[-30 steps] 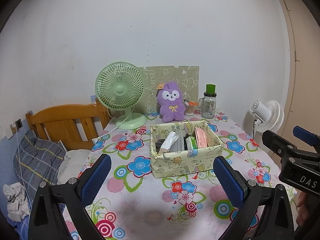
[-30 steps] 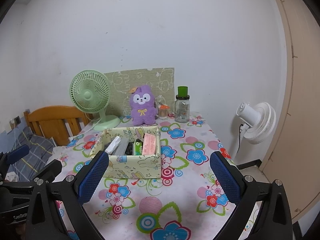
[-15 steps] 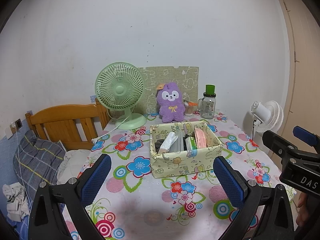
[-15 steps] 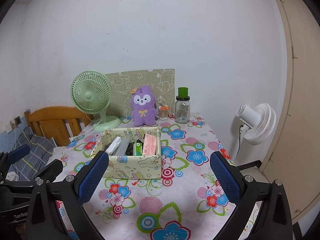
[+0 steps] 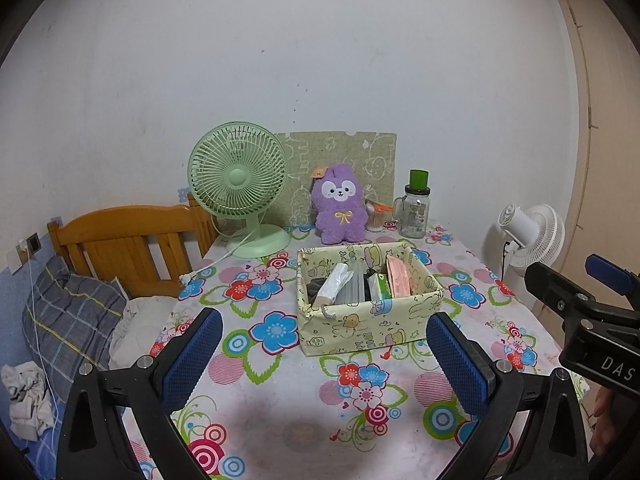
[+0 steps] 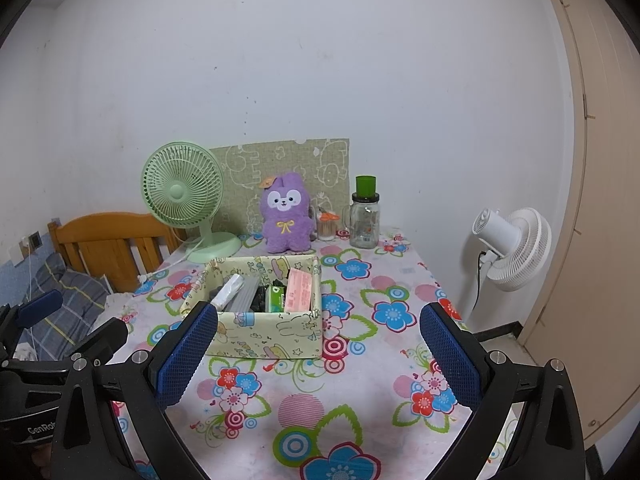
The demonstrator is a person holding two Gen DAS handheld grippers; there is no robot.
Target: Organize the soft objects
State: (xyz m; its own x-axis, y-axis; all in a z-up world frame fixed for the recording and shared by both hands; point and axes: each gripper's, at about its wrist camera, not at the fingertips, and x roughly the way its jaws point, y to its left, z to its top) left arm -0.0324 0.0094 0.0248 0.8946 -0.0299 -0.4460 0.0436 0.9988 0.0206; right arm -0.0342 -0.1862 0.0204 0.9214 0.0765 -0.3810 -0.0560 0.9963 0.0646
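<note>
A purple plush rabbit (image 5: 339, 204) (image 6: 285, 213) sits upright at the far edge of the flowered table, against a green patterned board. In front of it stands a pale yellow fabric box (image 5: 366, 326) (image 6: 264, 338) holding packets and pouches. My left gripper (image 5: 324, 356) is open and empty, held above the near part of the table, well short of the box. My right gripper (image 6: 320, 354) is open and empty too, beside the left one, its left finger (image 6: 188, 354) overlapping the box's near corner in view.
A green desk fan (image 5: 240, 184) stands at the table's back left, its cord trailing off the left edge. A glass jar with green lid (image 5: 416, 210) and a small cup stand back right. A wooden bed headboard (image 5: 128, 246) lies left; a white floor fan (image 6: 512, 248) right.
Both views have shifted very slightly; the grippers stay open and nothing on the table has moved.
</note>
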